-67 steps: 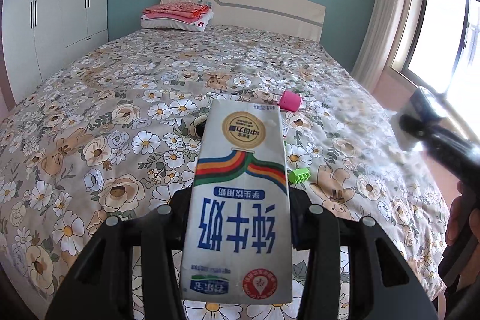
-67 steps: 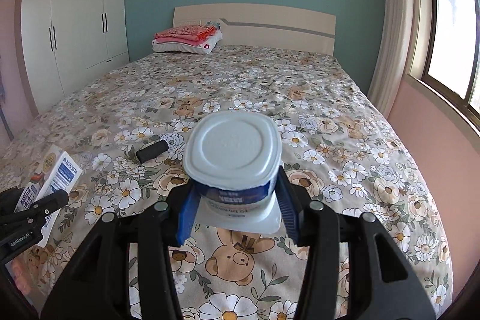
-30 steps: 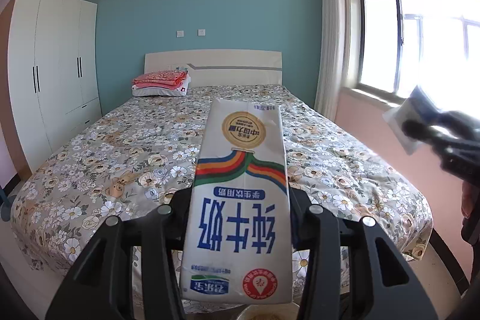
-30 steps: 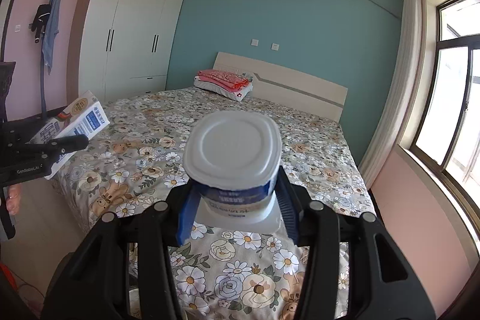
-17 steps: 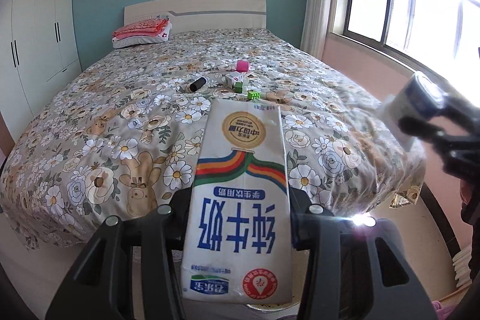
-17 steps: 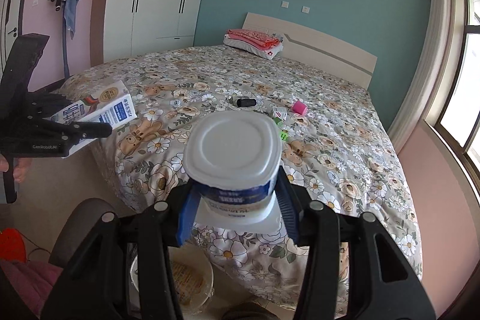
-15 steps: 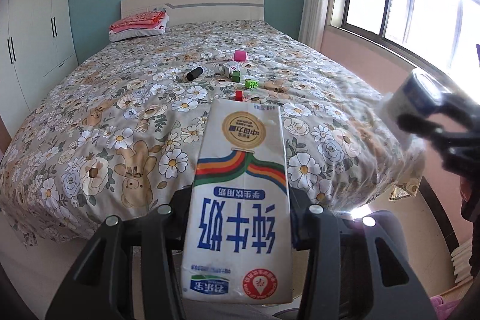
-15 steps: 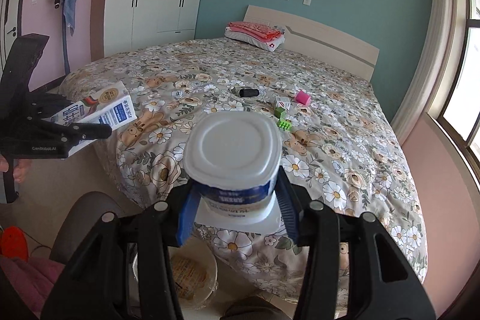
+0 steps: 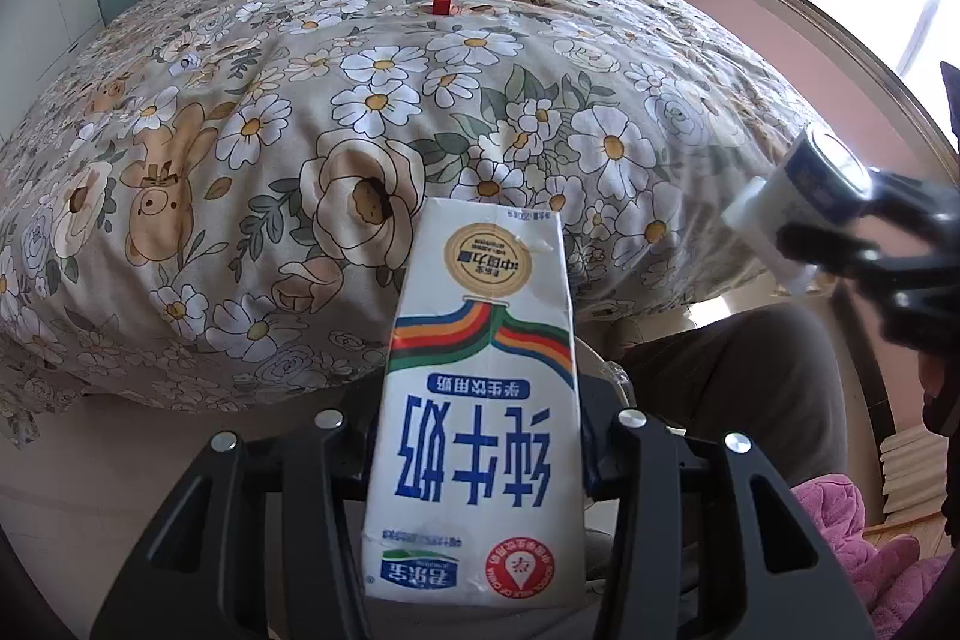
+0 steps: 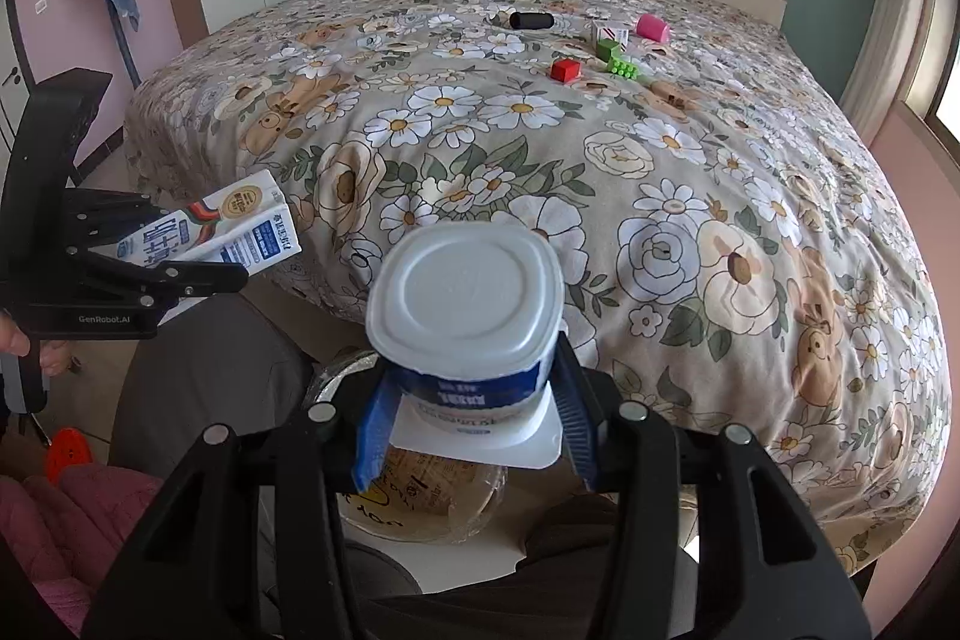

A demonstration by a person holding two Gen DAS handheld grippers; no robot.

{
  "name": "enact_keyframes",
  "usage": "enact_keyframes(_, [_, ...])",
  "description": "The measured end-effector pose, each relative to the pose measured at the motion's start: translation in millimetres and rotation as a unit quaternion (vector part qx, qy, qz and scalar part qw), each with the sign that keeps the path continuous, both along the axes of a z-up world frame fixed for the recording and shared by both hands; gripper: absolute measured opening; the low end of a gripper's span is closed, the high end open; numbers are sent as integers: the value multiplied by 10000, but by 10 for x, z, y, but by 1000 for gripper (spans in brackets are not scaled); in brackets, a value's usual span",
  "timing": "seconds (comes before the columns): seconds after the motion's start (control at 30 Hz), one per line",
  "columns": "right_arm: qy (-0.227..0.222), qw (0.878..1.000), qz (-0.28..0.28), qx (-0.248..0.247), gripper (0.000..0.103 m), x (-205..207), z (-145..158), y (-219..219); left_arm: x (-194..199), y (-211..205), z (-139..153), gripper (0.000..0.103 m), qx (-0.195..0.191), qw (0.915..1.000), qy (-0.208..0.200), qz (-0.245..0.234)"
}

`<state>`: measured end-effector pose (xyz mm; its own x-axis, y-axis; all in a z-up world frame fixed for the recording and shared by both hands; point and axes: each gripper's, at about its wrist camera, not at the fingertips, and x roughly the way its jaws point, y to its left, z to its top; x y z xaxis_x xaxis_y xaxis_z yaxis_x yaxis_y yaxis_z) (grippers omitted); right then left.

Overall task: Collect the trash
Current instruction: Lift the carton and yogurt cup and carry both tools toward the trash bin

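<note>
- Floral bedding (image 10: 690, 112) fills the background of both wrist views, with small toy blocks (image 10: 565, 69), a black roll (image 10: 531, 21) and a pink cup (image 10: 653, 26) lying far ahead of the grippers, well apart from them.
- The left gripper (image 9: 480, 451) is closed on a milk carton (image 9: 477, 418), its pads pressing the carton's two side faces; the carton's long axis runs straight forward along the fingers, printing upside down to the camera.
- The right gripper (image 10: 471, 421) is closed on a white yogurt cup (image 10: 468, 316), pads on its blue-banded sides, its round flat end facing the camera.
- Directly below the right gripper, between its fingers and partly hidden by the cup, sits a round bin lined with a clear bag (image 10: 426, 496); its rim also peeks out just left of the cup.
- In the left wrist view only a sliver of that rim (image 9: 615, 379) shows, just right of the carton and below it.
- The deciding relation: the bin lies under and slightly behind both held items, and the right gripper looks nearer, almost over the opening.
- My judgement is that the cup could simply be let go, while the carton needs carrying rightward over the rim first.
- A carton released long-axis flat may bridge the rim, so tipping it end-down seems safer.
</note>
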<state>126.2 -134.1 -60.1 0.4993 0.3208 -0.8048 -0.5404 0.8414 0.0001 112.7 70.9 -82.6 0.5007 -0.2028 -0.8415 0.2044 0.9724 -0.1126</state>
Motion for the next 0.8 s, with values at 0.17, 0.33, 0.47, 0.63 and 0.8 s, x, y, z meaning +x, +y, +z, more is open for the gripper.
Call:
enact_keyframes(0.17, [587, 9981, 94, -137, 49, 31, -489, 89, 80, -70, -405, 48, 7, 9989, 477, 4])
enact_keyframes(0.33, [1069, 9939, 169, -234, 49, 60, -919, 167, 138, -152, -753, 48, 42, 9961, 879, -38])
enact_keyframes(0.47, [1452, 9887, 200, -324, 49, 102, -1260, 217, 190, -215, -1029, 48, 48, 9927, 1199, -69])
enact_keyframes(0.63, [1924, 9800, 241, -451, 49, 148, -1659, 288, 271, -291, -1339, 48, 36, 9879, 1549, -94])
enact_keyframes(0.8, [2284, 9715, 252, -580, 49, 228, -2005, 375, 388, -297, -1633, 48, -113, 9813, 1922, 35])
